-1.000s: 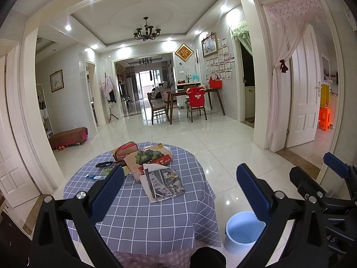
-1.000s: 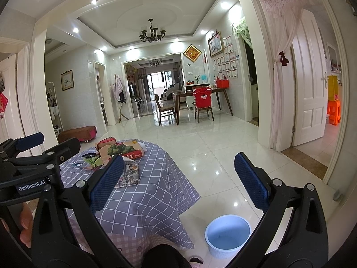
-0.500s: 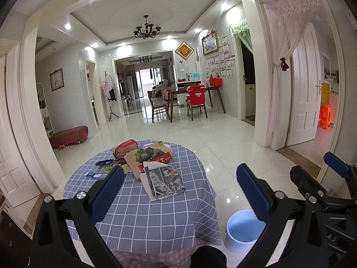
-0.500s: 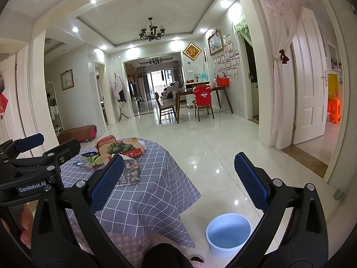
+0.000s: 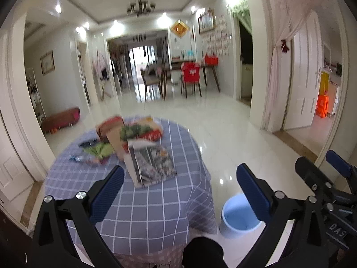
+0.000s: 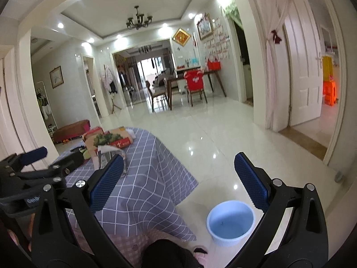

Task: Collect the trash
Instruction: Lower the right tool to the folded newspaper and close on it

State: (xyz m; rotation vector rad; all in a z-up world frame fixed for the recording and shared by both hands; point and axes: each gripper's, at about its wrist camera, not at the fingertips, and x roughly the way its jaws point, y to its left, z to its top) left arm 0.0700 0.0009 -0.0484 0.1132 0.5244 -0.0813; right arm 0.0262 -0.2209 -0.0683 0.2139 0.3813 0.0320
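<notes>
Trash — magazine, boxes, wrappers — all on bench; bin on floor beside it, seemingly empty. Left hand-held gripper and right hand-held gripper — both spread, holding nothing. Collection not yet begun.

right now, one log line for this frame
left tongs open, empty | right tongs open, empty | trash on table untouched | bin empty

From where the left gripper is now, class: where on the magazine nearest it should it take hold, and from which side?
Probably at the near edge of the magazine. It lies flat on the checked tablecloth, its far end under the other litter, so only a thin edge suits the fingers. The left gripper, open and empty, could come in low from the near side, one finger slipped under that edge.
</notes>
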